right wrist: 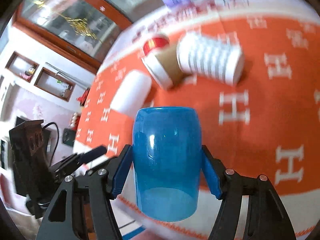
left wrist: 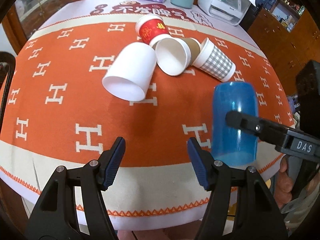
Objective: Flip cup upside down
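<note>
The right gripper (right wrist: 167,166) clamped the blue cup (right wrist: 167,160) mid-air, near right; the left gripper (left wrist: 156,164) stood wide, empty. Smooth plastic risked slipping during rotation onto the cloth (left wrist: 140,120).

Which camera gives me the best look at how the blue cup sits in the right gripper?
The right wrist view: the blue cup fills the centre, with the right gripper pads pressed on both sides. The left wrist view shows the cup from the side, one finger crossing its wall.
</note>
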Action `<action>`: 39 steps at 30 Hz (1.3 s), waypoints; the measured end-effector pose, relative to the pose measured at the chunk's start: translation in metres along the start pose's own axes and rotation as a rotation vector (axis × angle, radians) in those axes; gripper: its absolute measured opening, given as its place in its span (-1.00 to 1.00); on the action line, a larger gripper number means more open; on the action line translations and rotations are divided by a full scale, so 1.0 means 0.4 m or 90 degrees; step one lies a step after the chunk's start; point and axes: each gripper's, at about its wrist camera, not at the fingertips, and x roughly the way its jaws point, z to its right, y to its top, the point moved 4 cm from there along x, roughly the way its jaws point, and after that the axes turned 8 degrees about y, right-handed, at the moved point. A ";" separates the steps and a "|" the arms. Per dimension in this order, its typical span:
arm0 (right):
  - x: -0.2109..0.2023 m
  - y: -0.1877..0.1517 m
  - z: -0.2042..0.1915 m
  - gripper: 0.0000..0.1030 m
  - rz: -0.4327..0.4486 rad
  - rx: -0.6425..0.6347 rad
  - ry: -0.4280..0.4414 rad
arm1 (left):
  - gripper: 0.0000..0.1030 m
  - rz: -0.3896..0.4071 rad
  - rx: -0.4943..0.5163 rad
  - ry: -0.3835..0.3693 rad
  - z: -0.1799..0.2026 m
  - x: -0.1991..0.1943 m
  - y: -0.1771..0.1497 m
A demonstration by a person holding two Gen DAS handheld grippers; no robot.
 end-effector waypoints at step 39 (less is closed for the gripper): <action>-0.209 -0.228 -0.144 0.76 0.096 -0.050 -0.052 | 0.40 0.049 0.001 0.020 0.024 -0.177 -0.090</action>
